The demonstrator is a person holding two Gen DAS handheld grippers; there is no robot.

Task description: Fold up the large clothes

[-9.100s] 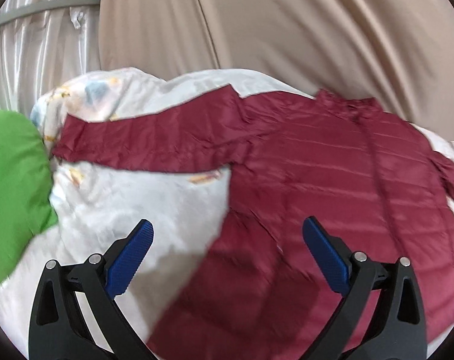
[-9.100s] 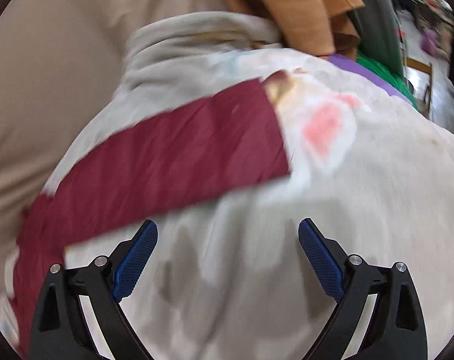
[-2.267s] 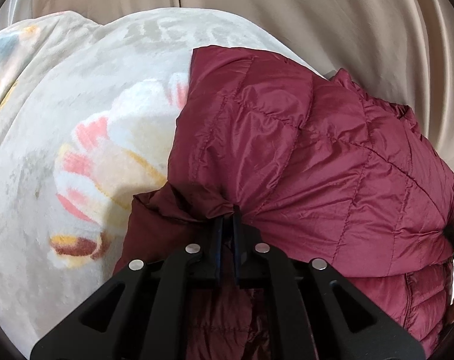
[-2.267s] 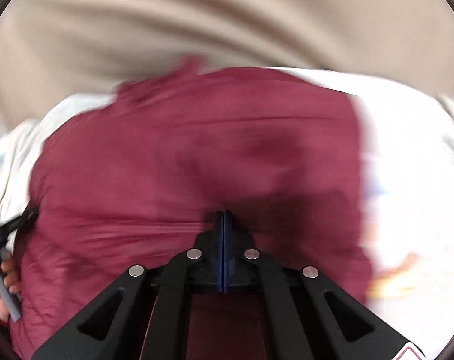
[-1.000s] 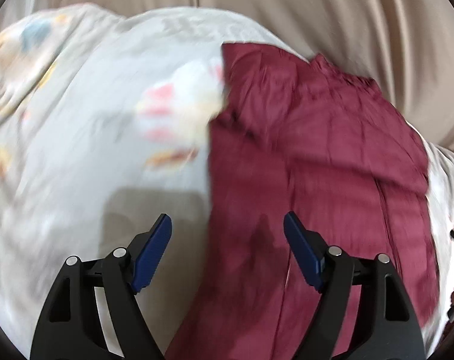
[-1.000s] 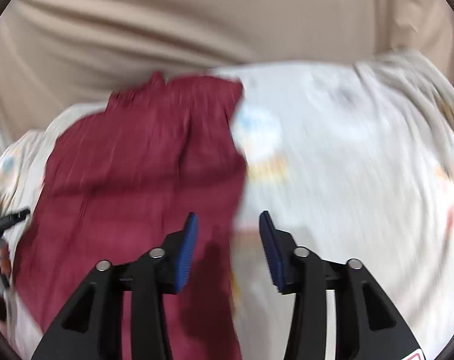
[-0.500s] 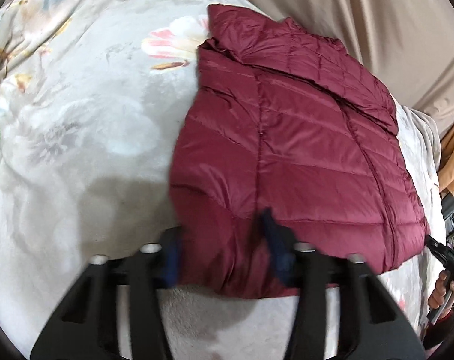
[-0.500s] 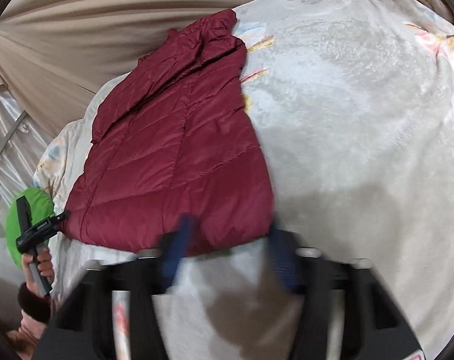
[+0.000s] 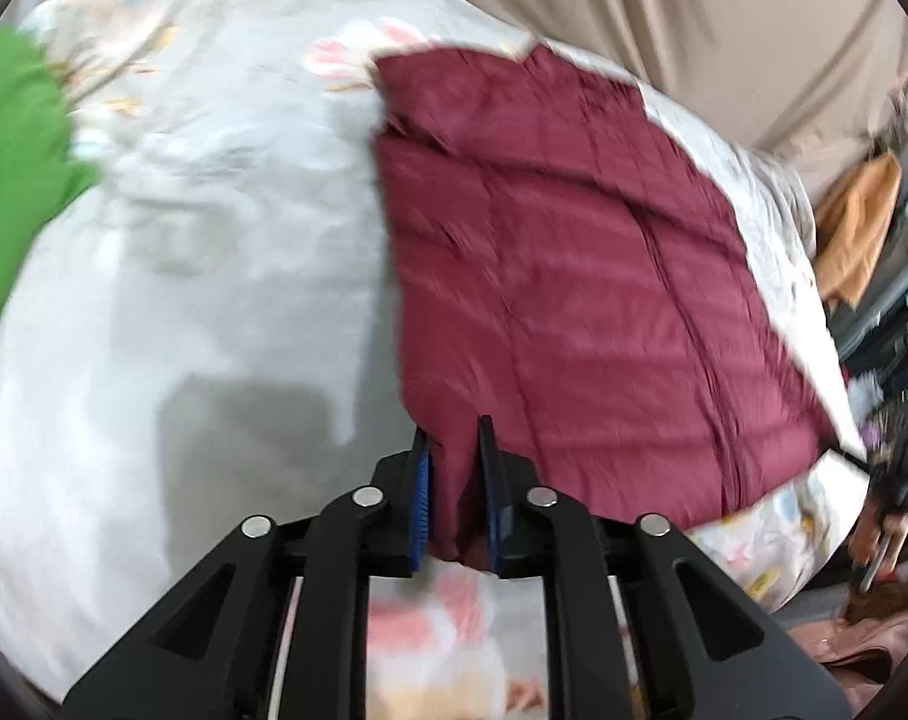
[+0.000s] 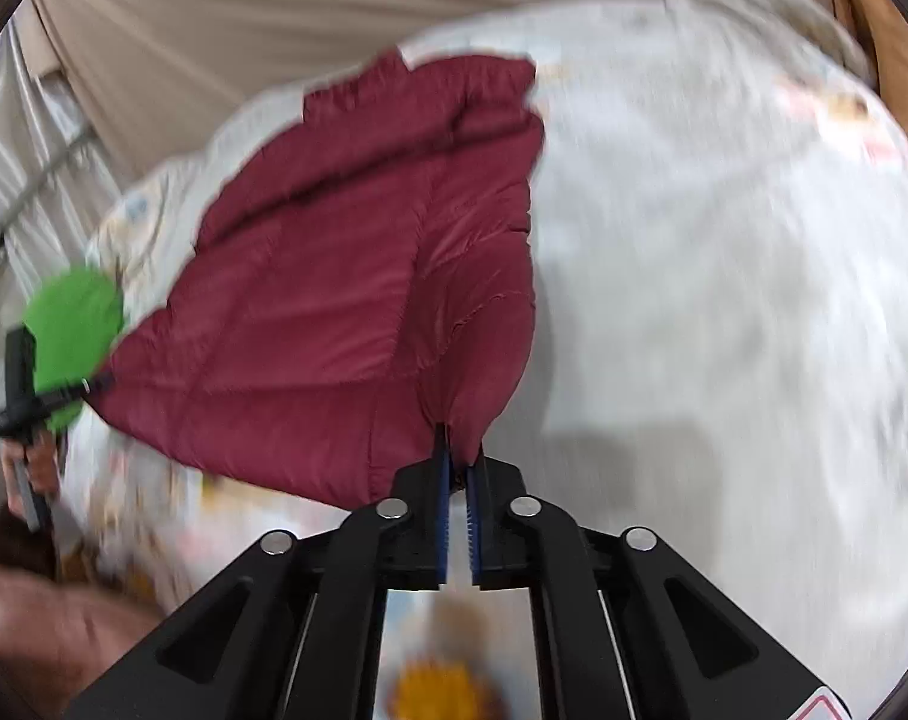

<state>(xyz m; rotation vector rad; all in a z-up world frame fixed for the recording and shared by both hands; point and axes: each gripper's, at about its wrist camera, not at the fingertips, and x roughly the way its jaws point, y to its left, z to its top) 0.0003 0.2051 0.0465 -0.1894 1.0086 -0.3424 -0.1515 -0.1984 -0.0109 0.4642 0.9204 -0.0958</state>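
Observation:
A maroon quilted jacket (image 9: 574, 252) lies folded into a narrow panel on a pale floral blanket (image 9: 214, 210). My left gripper (image 9: 452, 429) is closing its jaws on the jacket's near hem at its left corner, and the fabric fills the gap between the blue pads. In the right wrist view the jacket (image 10: 334, 300) runs away to the upper left. My right gripper (image 10: 459, 441) is shut on the near right hem corner, which puckers into the jaws. Both views are blurred by motion.
A green cushion (image 9: 16, 150) lies at the blanket's left end, also in the right wrist view (image 10: 73, 324). A beige curtain (image 9: 694, 12) hangs behind. An orange garment (image 9: 862, 222) and dark clutter sit past the right edge. A hand (image 10: 31, 462) shows at far left.
A second ago both grippers stood open over the jacket. They came back to its near hem and closed, one on each corner, and the hem now bunches in the jaws.

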